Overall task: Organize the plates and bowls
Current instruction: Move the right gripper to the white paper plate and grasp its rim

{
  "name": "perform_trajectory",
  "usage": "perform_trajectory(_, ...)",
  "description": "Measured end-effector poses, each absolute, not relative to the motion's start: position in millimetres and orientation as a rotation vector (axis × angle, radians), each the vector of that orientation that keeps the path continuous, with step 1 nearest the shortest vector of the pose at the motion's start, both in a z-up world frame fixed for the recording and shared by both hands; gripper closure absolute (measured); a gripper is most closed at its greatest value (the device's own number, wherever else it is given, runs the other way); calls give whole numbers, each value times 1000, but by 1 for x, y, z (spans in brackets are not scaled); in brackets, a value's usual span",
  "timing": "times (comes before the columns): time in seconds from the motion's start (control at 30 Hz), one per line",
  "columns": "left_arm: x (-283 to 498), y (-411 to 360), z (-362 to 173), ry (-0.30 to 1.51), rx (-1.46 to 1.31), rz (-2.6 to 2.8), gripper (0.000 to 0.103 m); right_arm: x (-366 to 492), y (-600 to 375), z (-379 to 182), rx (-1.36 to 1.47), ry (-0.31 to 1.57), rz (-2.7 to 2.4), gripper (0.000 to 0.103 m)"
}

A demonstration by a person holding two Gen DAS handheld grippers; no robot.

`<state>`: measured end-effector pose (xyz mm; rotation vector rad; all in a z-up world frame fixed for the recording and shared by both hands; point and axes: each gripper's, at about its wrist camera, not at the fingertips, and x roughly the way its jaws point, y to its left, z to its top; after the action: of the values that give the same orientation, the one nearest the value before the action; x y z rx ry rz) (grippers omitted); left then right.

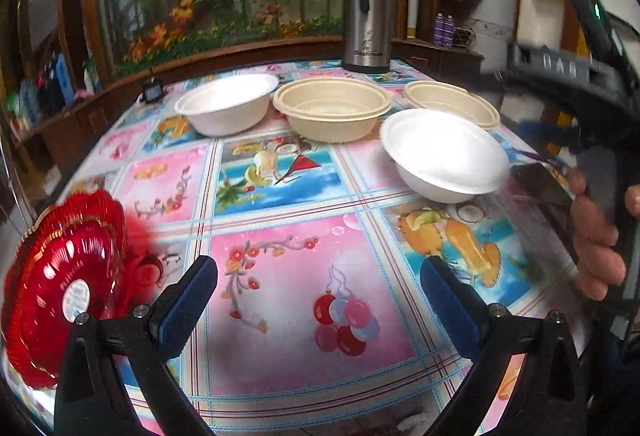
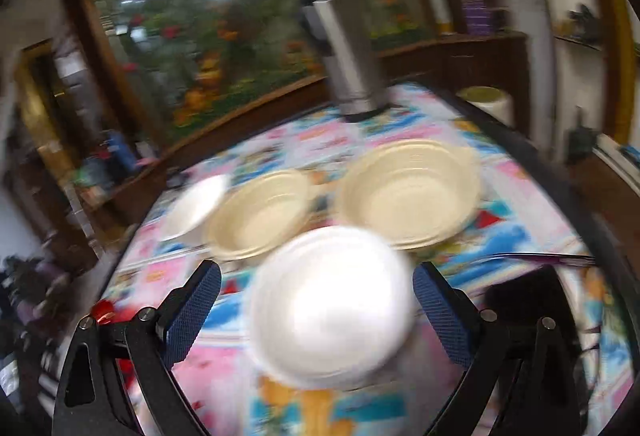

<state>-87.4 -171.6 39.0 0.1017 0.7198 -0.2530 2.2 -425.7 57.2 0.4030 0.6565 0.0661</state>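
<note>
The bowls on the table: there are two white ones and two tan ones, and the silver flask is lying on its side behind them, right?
Nearly. The silver flask stands upright at the far edge of the table, not on its side; the left wrist view shows it clearly. The count holds: two white bowls and two tan bowls.

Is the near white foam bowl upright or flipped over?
Upright. The near white foam bowl shows its open rim and hollow inside in both views, resting on the patterned tablecloth.

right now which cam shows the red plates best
The left wrist view: the red plates sit stacked at the table's near left edge, ribbed rims visible. The right wrist view shows only a blurred red sliver behind its left finger.
</note>
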Motion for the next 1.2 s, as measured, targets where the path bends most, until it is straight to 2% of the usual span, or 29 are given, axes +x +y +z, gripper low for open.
perform_trajectory(0.23,-86,-158,38,731,19,-265,2,22,-436,32,417,810,-1,4)
perform_trajectory(0.47,-90,-161,41,704,31,-279,2,34,-398,12,427,967,335,4)
perform_trajectory(0.57,-91,-159,42,699,23,-275,2,27,-379,16,437,968,549,3)
perform_trajectory(0.87,-91,-158,42,693,9,-277,2,21,-424,24,558,858,386,4)
perform_trajectory(0.97,-92,-157,43,682,5,-270,2,22,-425,30,554,836,369,10)
perform_trajectory(1.07,-93,-154,45,678,-2,-247,2,24,-418,30,534,841,349,26)
perform_trajectory(1.17,-82,-152,59,723,-56,-253,2,30,-410,32,495,851,315,31)
perform_trajectory(1.2,-79,-152,64,734,-70,-257,2,32,-409,36,480,853,311,37)
